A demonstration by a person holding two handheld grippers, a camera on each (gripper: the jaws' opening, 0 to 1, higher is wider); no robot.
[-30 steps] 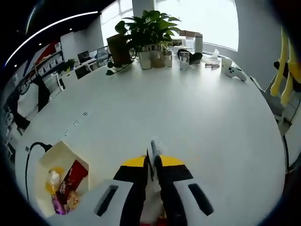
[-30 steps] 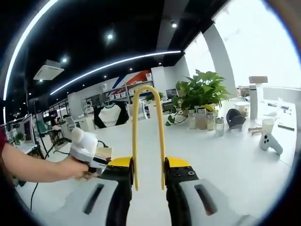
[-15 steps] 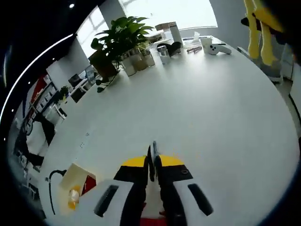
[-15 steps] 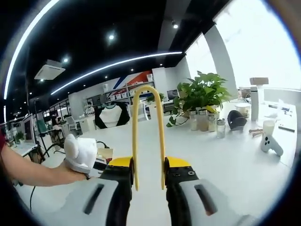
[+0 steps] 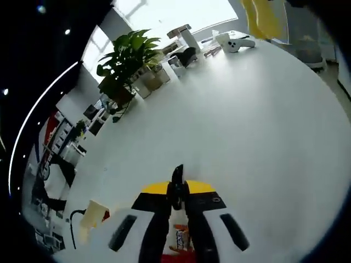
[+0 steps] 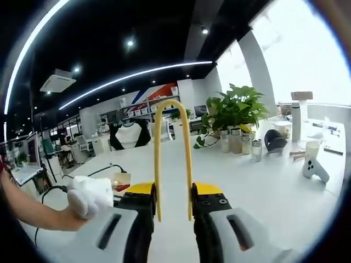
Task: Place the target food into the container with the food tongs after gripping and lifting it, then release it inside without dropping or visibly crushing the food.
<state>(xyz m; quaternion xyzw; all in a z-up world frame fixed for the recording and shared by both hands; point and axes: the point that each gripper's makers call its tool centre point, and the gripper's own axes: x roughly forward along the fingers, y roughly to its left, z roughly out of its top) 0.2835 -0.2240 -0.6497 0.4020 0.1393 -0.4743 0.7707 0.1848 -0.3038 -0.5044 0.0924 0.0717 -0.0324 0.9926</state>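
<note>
Clamping yellow tongs (image 6: 173, 159) in my right hand-held gripper (image 6: 173, 205); left hand-held gripper (image 5: 176, 192) together; container (image 5: 92, 215) cut off lower left.

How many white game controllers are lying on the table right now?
1. The white controller lies on the white table toward its far right in the right gripper view, and near the top edge in the left gripper view. Others may be hidden behind the plant.

tongs (image 6: 173, 159): yellow, bent like a tall loop, standing up between the right gripper's jaws, arms close together.
container (image 5: 93, 215): pale box, open top, on the white table, partly hidden behind the left gripper.
food: too hidden to tell.
</note>
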